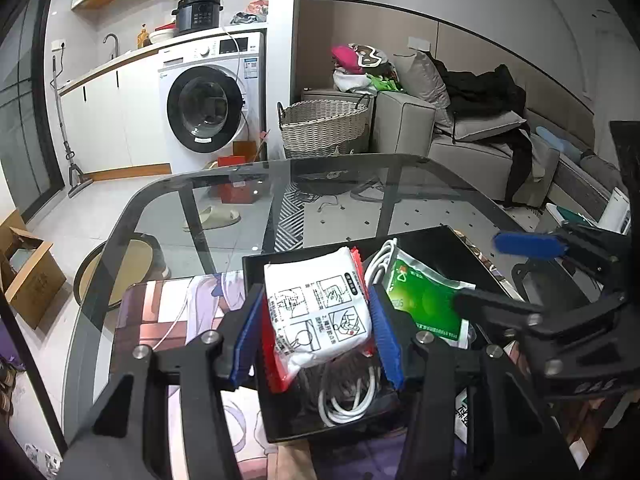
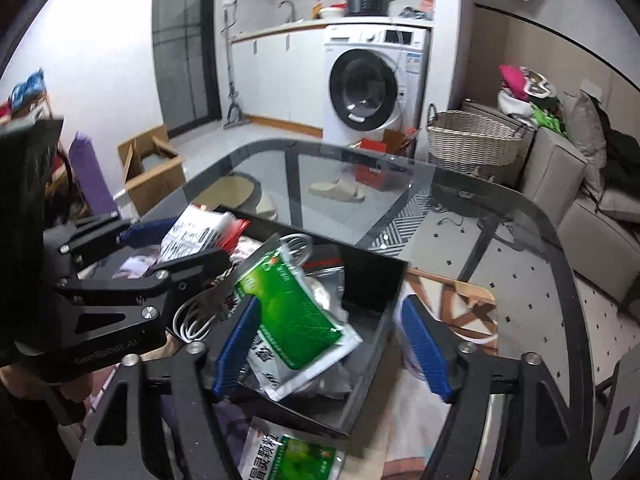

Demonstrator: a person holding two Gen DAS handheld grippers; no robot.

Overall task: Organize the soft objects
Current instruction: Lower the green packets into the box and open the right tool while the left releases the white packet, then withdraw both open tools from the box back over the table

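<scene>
My left gripper [image 1: 318,336] is shut on a white and red soft packet [image 1: 320,312] and holds it above a black tray [image 1: 432,240] on the glass table. A green packet [image 1: 424,304] and a white coiled cable [image 1: 352,404] lie in the tray. In the right wrist view my right gripper [image 2: 332,344] is open over the tray [image 2: 376,276], its blue fingers on either side of the green packet [image 2: 296,320], which is tilted and seems loose. The left gripper [image 2: 176,248] with the white packet [image 2: 200,232] shows at the left there. Another green packet [image 2: 296,460] lies in front of the tray.
A printed mat [image 1: 176,316] lies under the tray on the glass table [image 1: 224,200]. Beyond the table stand a washing machine [image 1: 208,100], a wicker basket [image 1: 324,124], a grey sofa [image 1: 460,132] with clothes, and a cardboard box [image 2: 152,168] on the floor.
</scene>
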